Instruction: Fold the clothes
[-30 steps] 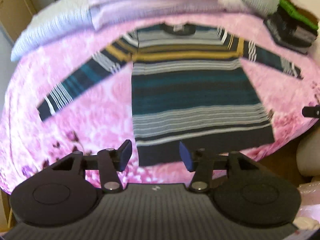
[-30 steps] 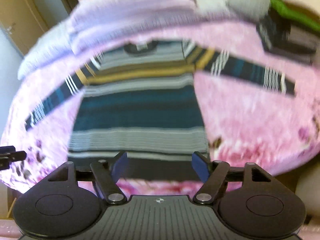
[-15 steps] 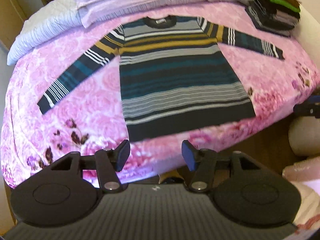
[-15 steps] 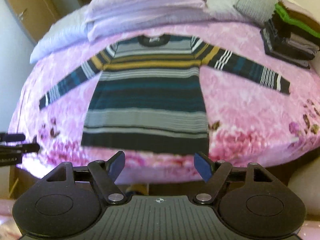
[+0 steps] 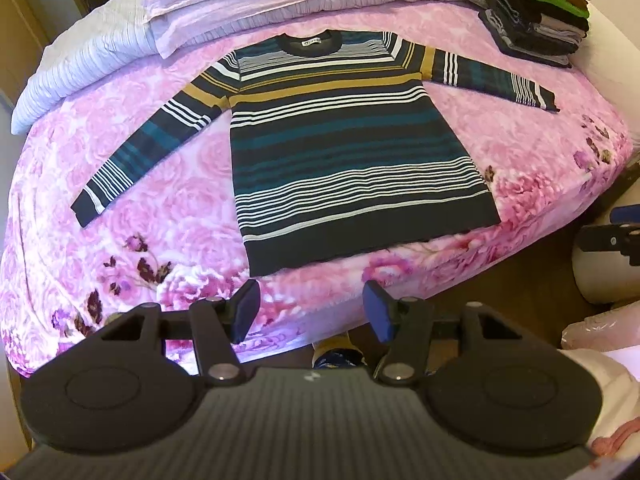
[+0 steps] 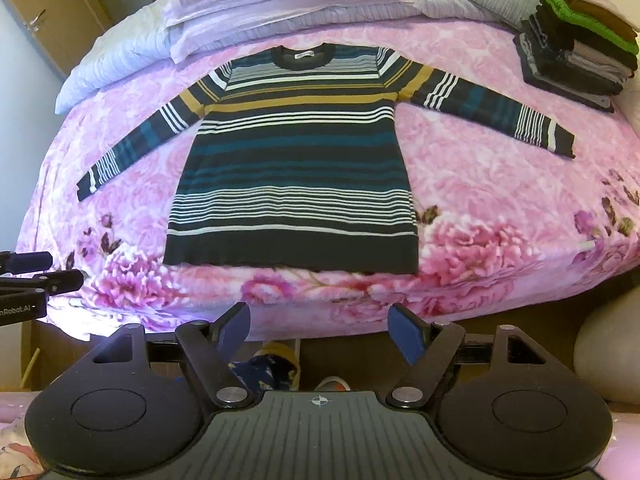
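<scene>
Left wrist view, left tongs (image 5: 311,312) gaping empty, now pulling back off the striped sweater (image 5: 352,160) lying flat on the bed (image 5: 160,216) ahead, right tongs (image 6: 320,330) likewise open and backing, collar label unreadable, person's foot (image 6: 276,360) partly hidden below.

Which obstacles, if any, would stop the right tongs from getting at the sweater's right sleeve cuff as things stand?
Probably none. The right tongs are open and empty, the cuff lies flat on the pink blanket, and the folded stack sits apart from it.
</scene>
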### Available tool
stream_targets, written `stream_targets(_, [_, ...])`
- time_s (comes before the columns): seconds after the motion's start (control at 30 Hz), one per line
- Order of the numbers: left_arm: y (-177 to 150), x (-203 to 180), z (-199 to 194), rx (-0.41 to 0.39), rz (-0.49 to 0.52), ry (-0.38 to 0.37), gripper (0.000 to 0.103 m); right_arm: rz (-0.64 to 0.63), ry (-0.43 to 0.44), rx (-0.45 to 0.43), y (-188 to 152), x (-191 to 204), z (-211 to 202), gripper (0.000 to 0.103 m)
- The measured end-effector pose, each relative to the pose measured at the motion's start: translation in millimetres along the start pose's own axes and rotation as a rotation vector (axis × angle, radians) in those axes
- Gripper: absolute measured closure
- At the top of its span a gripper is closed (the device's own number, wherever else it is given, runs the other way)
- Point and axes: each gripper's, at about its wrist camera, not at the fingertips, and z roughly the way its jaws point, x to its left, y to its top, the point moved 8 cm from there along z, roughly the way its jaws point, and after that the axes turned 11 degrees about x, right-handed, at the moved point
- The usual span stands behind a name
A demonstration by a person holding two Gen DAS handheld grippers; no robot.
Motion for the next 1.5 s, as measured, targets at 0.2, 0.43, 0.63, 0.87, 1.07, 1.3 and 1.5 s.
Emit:
stream_targets(0.2, [1, -1, -2, -0.006, -0.004, 0.006, 0.050, -0.017, -0.002, -0.001, 0, 2, 0, 0.030])
stream_targets(0.43, [3, -5, -1, -0.008, 0.003, 0.005, 0.050, -0.022, -0.005, 0.000, -1, 0, 0, 0.030])
stream_targets(0.63, [5, -10, -1, -0.011, 0.005, 0.005, 0.050, -0.025, -0.002, -0.004, 0, -5, 0, 0.030])
stream_targets(0.87, [10, -8, 1, -0.008, -0.002, 0.002, 0.050, -0.034, 0.003, 0.000, 6, -5, 1, 0.030])
stream_targets(1.07, [30, 5, 10, -0.015, -0.020, -0.009, 0.047, -0.037, -0.005, 0.007, 25, -2, 9, 0.030])
stream_targets(1.3, [72, 58, 40, -0.013, -0.134, -0.050, 0.046, 0.021, -0.024, -0.006, 69, -10, 25, 0.030])
stream_targets(1.5, [115, 143, 87, 0.013, -0.354, -0.130, 0.046, 0.098, -0.070, -0.039, 138, -24, 40, 0.030])
